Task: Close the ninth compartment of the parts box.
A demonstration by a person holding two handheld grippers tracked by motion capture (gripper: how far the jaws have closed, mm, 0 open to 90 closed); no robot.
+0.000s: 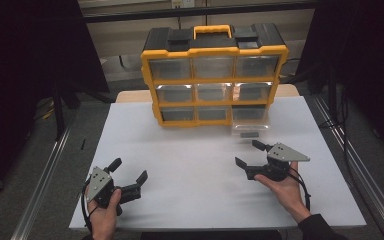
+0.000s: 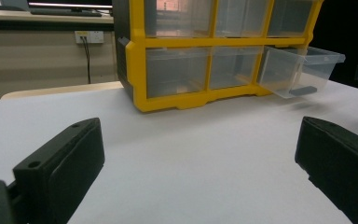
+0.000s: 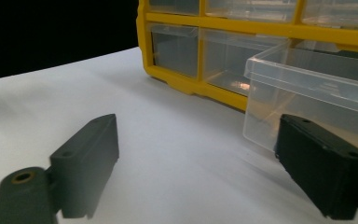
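A yellow and black drawer cabinet (image 1: 213, 75) with clear drawers stands at the back of the white table (image 1: 195, 170). Its bottom right drawer (image 1: 250, 127) is pulled out, and a small dark piece (image 1: 250, 134) lies in it. My right gripper (image 1: 248, 153) rests open just in front of that drawer, nothing between its jaws. The right gripper view has the drawer (image 3: 307, 88) close behind the right-hand jaw. My left gripper (image 1: 129, 170) sits open near the table's front left corner, empty. Seen from the left gripper view, the cabinet (image 2: 135, 70) and the open drawer (image 2: 303, 70) stand farther off.
Metal rails run along the left side (image 1: 45, 175) and the right side (image 1: 360, 170) of the table. A wall socket (image 2: 88, 36) and cable show behind the cabinet. White surface lies between the two grippers.
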